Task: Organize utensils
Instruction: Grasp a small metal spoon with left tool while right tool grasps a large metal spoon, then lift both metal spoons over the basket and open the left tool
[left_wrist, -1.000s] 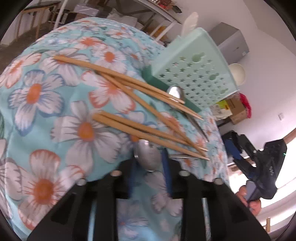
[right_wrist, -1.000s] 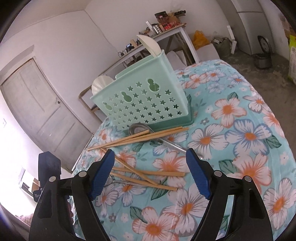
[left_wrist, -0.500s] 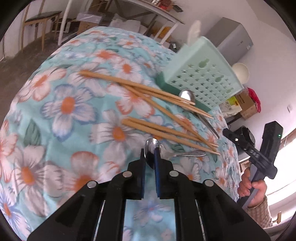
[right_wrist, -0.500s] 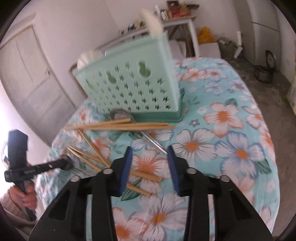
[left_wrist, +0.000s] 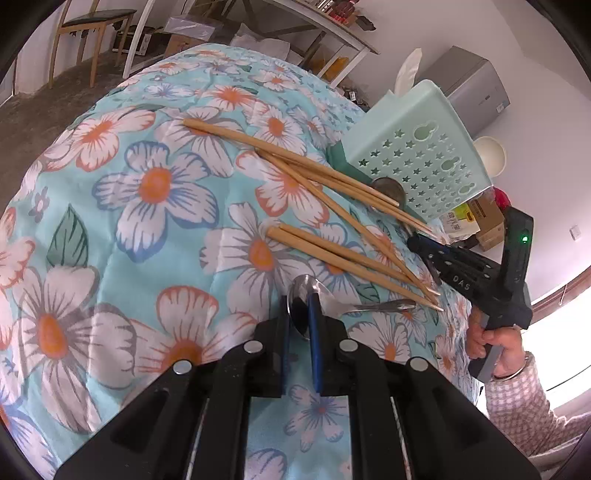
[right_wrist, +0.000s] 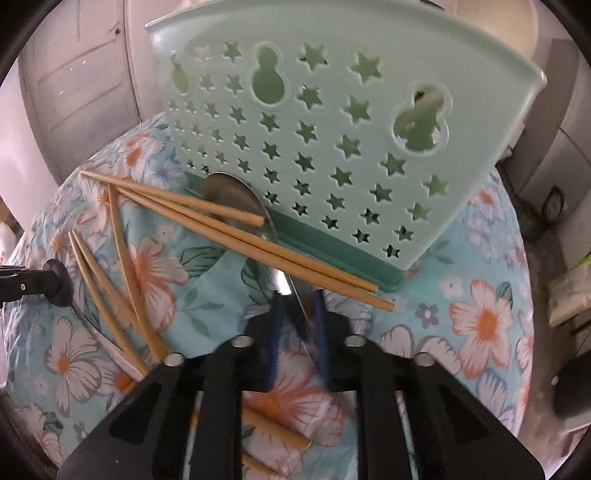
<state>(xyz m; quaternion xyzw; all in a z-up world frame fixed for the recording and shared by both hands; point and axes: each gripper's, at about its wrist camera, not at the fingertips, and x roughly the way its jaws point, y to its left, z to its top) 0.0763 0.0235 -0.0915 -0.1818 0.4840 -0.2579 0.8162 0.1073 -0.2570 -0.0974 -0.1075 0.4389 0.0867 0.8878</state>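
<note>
so right now both claws are clamped on a spoon each. my left claw (left_wrist: 299, 321) is pinched on the bowl of the small spoon (left_wrist: 314, 295), which lies on the flowered surface (left_wrist: 155, 229) well in front of the mint caddy (right_wrist: 332, 140), handle sticking out sideways under the chopstick tips. my right claw (right_wrist: 297, 314) has just been closing, and the handle of the big spoon (right_wrist: 236, 199) sits between the pads now; that spoon's bowl rests right against the caddy's base, with a couple of chopsticks (right_wrist: 229, 229) lying across it.

my take on doing this cleanly: the big spoon is pinned under those sticks, so i'd slide it back along its own handle, away from the caddy, before lifting. yanking straight up would probably flick the sticks around. a bowl grip on the small one is slippery, so lift slow and keep it level. then tip each spoon upright and drop it handle-first into the caddy, one at a time so the claws don't bump.
</note>
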